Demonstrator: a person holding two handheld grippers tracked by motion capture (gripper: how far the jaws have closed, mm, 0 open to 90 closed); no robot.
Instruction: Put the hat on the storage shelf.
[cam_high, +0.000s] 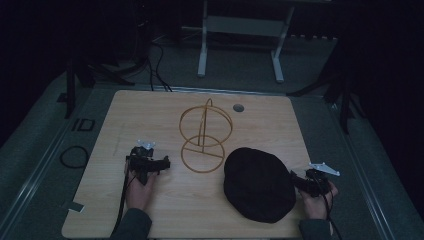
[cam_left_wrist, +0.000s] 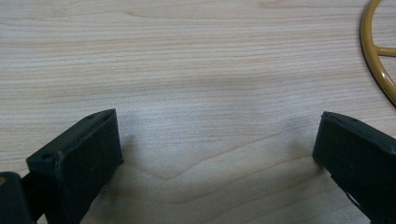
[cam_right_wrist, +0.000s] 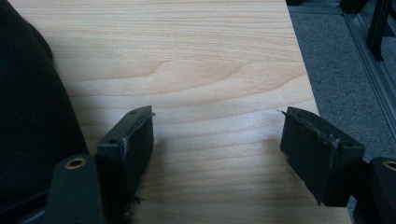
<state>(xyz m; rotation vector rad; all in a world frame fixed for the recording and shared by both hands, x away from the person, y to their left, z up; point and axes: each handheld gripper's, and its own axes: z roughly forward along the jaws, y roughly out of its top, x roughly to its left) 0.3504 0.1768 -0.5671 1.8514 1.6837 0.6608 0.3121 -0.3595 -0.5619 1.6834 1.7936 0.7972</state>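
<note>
A black cap (cam_high: 258, 183) lies flat on the wooden table (cam_high: 150, 107) at the front right; its dark fabric (cam_right_wrist: 28, 116) fills the left edge of the right gripper view. A gold wire stand (cam_high: 204, 135) with two rings stands at the table's middle; an arc of its base ring (cam_left_wrist: 376, 60) shows at the right of the left gripper view. My left gripper (cam_high: 150, 163) rests at the front left, left of the stand, its jaws open over bare wood (cam_left_wrist: 217, 140). My right gripper (cam_high: 306, 182) sits just right of the cap, jaws open and empty (cam_right_wrist: 217, 140).
A round grey grommet (cam_high: 238, 107) is set in the table near its far edge. The table's right edge (cam_right_wrist: 303, 70) runs close beside my right gripper, with grey floor beyond. A white desk frame (cam_high: 240, 35) stands behind the table.
</note>
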